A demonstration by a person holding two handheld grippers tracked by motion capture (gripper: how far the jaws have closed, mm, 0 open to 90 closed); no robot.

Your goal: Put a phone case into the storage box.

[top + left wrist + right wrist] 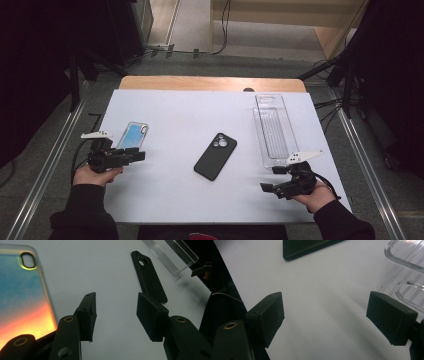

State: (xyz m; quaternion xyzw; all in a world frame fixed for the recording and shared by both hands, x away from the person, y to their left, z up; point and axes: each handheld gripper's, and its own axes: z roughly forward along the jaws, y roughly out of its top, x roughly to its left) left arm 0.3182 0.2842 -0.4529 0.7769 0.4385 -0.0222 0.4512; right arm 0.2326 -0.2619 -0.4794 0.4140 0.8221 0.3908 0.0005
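The iridescent phone case [132, 135] is seen flat on the white table [170, 195] just beside the left gripper [141, 155], whose jaws stand partly apart with nothing between them, which reads as a case set down there and let go. The right gripper [263, 187] is held low near the table's front right with its jaws wide and empty, close by the clear tray [272, 129], judged as parked in waiting. Counted: two phone cases, the iridescent one and a black phone case [215, 155] at mid-table, one clear tray, two grippers.
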